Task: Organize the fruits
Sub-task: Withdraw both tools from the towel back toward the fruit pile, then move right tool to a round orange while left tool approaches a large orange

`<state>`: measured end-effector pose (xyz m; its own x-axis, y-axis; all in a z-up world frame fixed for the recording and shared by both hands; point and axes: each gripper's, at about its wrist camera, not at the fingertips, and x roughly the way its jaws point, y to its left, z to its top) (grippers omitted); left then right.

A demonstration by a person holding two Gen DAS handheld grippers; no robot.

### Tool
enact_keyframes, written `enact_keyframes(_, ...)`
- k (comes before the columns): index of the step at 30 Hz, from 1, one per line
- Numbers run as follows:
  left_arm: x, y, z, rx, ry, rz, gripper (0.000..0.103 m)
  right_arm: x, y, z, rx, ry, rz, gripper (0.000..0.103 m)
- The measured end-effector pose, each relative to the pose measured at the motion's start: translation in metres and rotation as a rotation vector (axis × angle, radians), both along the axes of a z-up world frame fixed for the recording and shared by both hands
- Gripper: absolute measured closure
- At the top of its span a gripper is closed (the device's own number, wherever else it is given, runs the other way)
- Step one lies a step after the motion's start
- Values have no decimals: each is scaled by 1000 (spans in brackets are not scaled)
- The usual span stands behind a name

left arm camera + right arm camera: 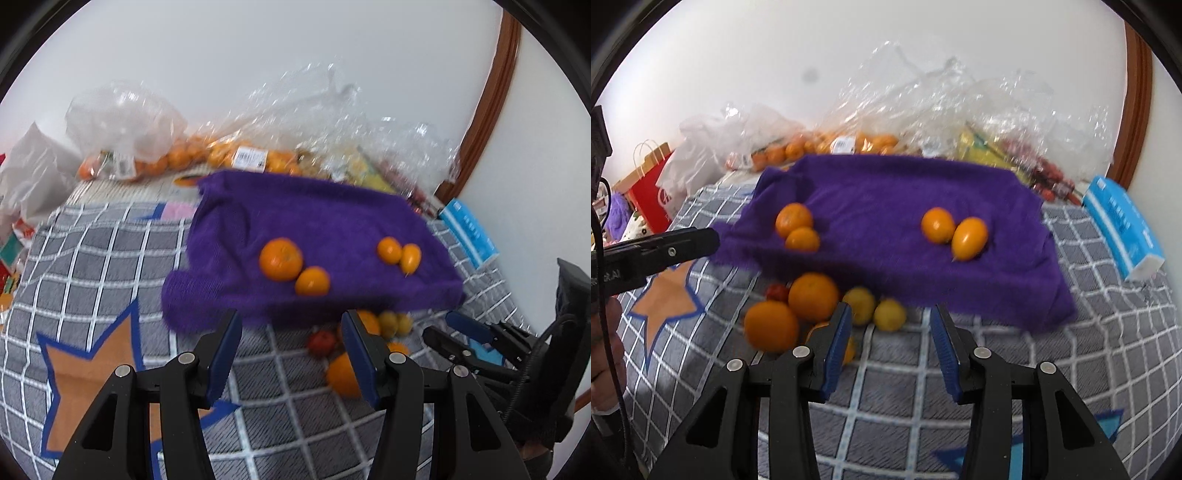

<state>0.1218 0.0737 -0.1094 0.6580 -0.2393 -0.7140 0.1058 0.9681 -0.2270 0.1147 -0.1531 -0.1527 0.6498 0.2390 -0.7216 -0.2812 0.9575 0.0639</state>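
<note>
Purple towel (886,221) lay spread on checked grey blanket (1071,369), bearing two sorted pairs: round tangerines (794,219) at left, oval kumquats (969,238) at right. Unsorted pile waited just off towel's near edge: two large oranges (812,297), two yellow fruits (890,314), small red fruit (776,291). Both tongs gaped, holding nothing: right gripper (890,332) near pile, left gripper (291,343) short of towel edge. Sorting looked midway. Next move likely: right gripper shifts left onto one pile fruit, closes gently; round fruit may roll.
</note>
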Motion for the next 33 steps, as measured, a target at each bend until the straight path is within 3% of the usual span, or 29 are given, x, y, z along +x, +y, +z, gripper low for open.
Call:
enact_keyframes(8, -12, 18, -28, -20, 56, 19, 49, -13, 5, -5, 19, 22, -4, 62)
enact_keyframes(19, -15, 28, -51, -77, 70, 23, 49, -10, 23, -19, 26, 60, 43, 63)
enact_keyframes(27, -16, 25, -56, -62, 68, 13, 49, 2, 33, -34, 10, 90, 38, 63)
enact_keyframes(33, -19, 19, -57, -28, 42, 23, 49, 1, 34, -37, -13, 59, 18, 66)
